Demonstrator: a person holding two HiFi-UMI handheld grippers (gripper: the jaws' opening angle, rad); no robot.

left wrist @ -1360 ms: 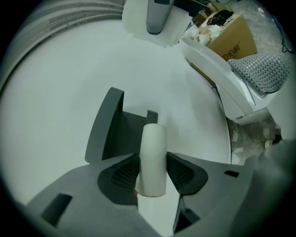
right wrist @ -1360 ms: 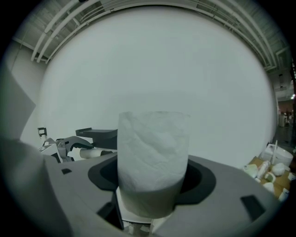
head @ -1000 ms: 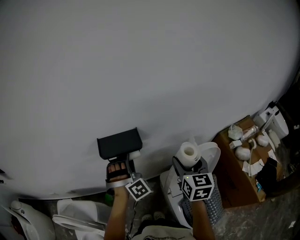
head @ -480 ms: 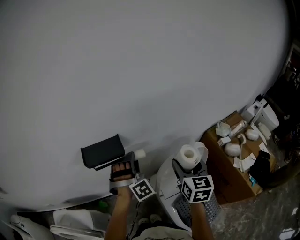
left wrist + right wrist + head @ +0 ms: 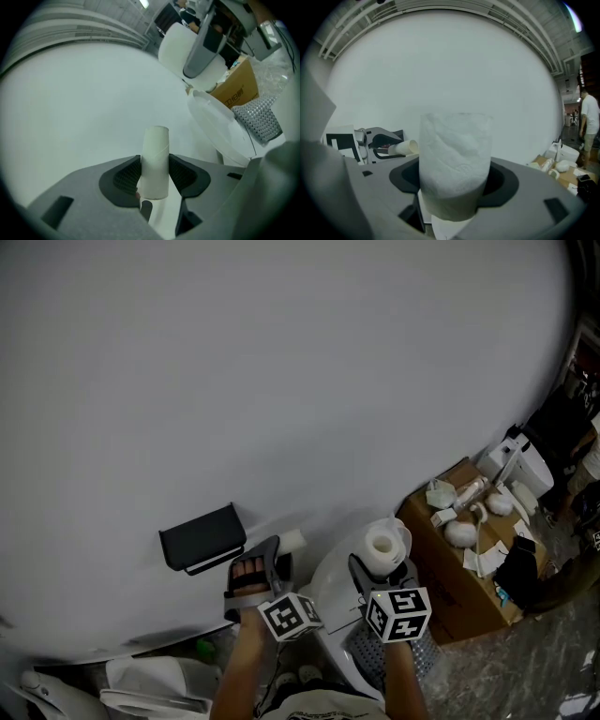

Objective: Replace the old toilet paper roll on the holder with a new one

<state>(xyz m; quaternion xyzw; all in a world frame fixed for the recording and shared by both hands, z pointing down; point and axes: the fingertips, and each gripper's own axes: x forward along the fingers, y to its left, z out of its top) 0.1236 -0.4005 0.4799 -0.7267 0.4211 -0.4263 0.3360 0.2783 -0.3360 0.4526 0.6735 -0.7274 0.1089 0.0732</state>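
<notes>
The black wall holder [image 5: 202, 537] hangs low on the white wall with nothing on it. To its right, my left gripper [image 5: 279, 554] is shut on the bare cardboard tube [image 5: 292, 541] of the old roll; in the left gripper view the tube [image 5: 155, 161] stands upright, pinched between the pads of the gripper [image 5: 154, 174]. My right gripper [image 5: 382, 566] is shut on the new white paper roll [image 5: 382, 546], held upright above the toilet. In the right gripper view the roll [image 5: 454, 164] fills the gap between the jaws of that gripper [image 5: 454, 190], and the tube [image 5: 404, 147] shows at the left.
A white toilet [image 5: 330, 601] stands under both grippers. An open cardboard box [image 5: 464, 582] with white odds and ends sits on the floor at the right, beside a white appliance [image 5: 517, 465]. A person [image 5: 588, 119] stands far to the right. White bags [image 5: 155, 676] lie lower left.
My left gripper has drawn back from the holder and moved right, carrying the cardboard tube clear of it. The right gripper with the new roll has shifted only a little.
</notes>
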